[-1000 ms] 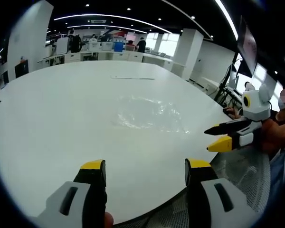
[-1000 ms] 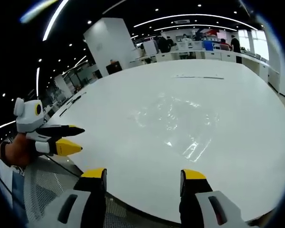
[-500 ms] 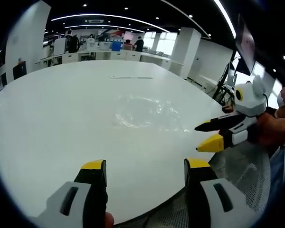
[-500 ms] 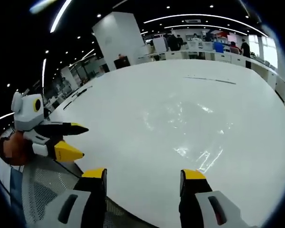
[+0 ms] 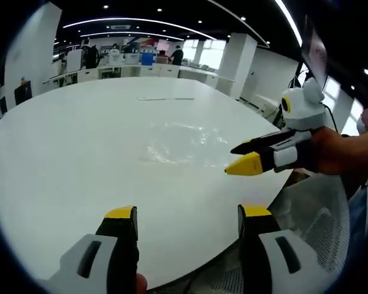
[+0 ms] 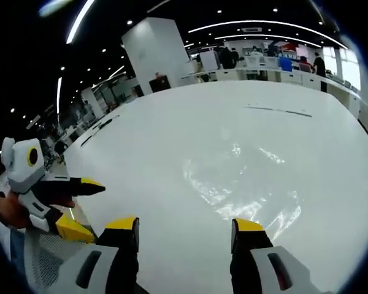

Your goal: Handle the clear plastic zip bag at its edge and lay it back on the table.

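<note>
My left gripper point(image 5: 188, 222) had its jaws wide apart with nothing between them. The clear plastic zip bag point(image 5: 183, 145) lay flat on the white table point(image 5: 67, 159), well ahead of those jaws and a bit to the right. My right gripper point(image 5: 250, 155) came in from the right, its yellow and black tips just beside the bag's near edge. I could not tell if they touched it.

In the right gripper view, my right gripper point(image 6: 185, 234) also had its jaws wide apart and empty. The bag point(image 6: 242, 187) lay just ahead of them. My left gripper point(image 6: 73, 205) sat off to the left, at the table's edge.
</note>
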Tool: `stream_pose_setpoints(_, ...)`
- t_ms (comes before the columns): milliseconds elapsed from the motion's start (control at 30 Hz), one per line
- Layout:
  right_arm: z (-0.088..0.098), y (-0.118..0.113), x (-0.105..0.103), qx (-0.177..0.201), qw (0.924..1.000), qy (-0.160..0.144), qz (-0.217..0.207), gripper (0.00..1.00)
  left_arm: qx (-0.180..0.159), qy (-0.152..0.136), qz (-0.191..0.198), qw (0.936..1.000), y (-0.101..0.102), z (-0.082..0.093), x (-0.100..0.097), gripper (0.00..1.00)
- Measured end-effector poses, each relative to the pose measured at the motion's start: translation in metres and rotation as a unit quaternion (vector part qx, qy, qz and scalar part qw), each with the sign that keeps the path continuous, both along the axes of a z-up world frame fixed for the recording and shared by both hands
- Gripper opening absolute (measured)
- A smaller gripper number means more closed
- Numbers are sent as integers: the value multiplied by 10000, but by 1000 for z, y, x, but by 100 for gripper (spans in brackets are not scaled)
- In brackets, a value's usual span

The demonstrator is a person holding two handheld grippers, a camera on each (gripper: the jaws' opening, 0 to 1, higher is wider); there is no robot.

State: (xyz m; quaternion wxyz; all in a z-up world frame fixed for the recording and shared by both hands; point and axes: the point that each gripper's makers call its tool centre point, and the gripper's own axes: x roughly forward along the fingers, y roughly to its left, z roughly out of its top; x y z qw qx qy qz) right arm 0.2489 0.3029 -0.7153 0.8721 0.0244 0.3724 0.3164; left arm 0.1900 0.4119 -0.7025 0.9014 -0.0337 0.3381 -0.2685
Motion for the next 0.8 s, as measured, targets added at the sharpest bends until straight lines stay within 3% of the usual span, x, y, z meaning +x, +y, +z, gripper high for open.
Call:
stream_pose_setpoints(367, -2, 33, 37, -110, 9997, -191, 121, 58, -34, -2, 46, 10000, 1, 0, 1, 66)
stream_pose_setpoints(800, -18, 61, 78, -171, 9997, -106, 102, 58, -89, 28, 51, 9999, 1, 0, 1, 66)
